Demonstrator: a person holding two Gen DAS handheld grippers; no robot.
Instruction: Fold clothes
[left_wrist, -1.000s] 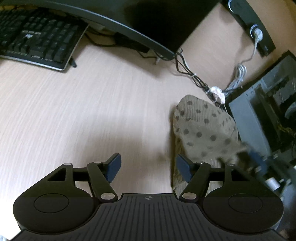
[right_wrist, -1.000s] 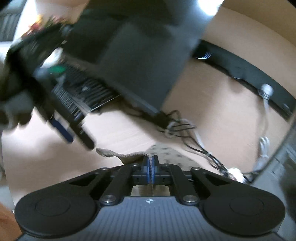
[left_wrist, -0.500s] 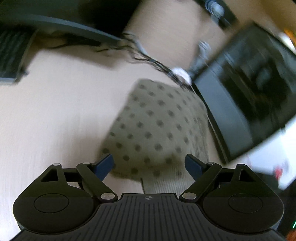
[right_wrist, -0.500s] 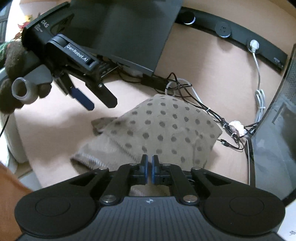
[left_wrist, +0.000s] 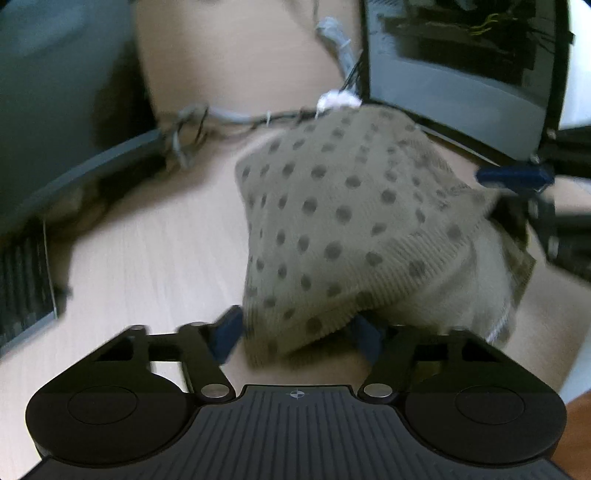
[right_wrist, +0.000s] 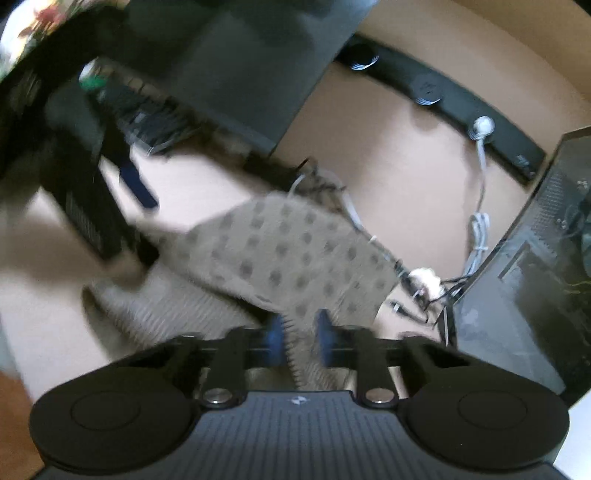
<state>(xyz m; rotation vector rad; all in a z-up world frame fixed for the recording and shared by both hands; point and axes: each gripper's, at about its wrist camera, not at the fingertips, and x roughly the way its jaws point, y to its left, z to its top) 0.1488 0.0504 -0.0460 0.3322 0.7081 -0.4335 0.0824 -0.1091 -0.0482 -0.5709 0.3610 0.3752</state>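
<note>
A beige knit garment with dark polka dots (left_wrist: 351, 229) lies folded on the wooden desk; it also shows in the right wrist view (right_wrist: 288, 254). My left gripper (left_wrist: 299, 336) is open, its blue pads on either side of the garment's near ribbed corner. My right gripper (right_wrist: 297, 332) is open a little, its pads on either side of the garment's ribbed edge. The right gripper's blue fingertip (left_wrist: 513, 177) shows at the garment's far right side. The left gripper (right_wrist: 136, 181) shows blurred at the left.
A monitor base (right_wrist: 236, 74) and a keyboard (left_wrist: 22, 280) stand at the left. Tangled cables (right_wrist: 421, 280) run behind the garment. An open computer case (right_wrist: 535, 266) stands at the right. A black cable strip (right_wrist: 443, 96) runs along the back.
My left gripper has come up to the garment's near corner, which now lies between its open pads. My right gripper, shut half a second ago, has opened a little over the ribbed edge.
</note>
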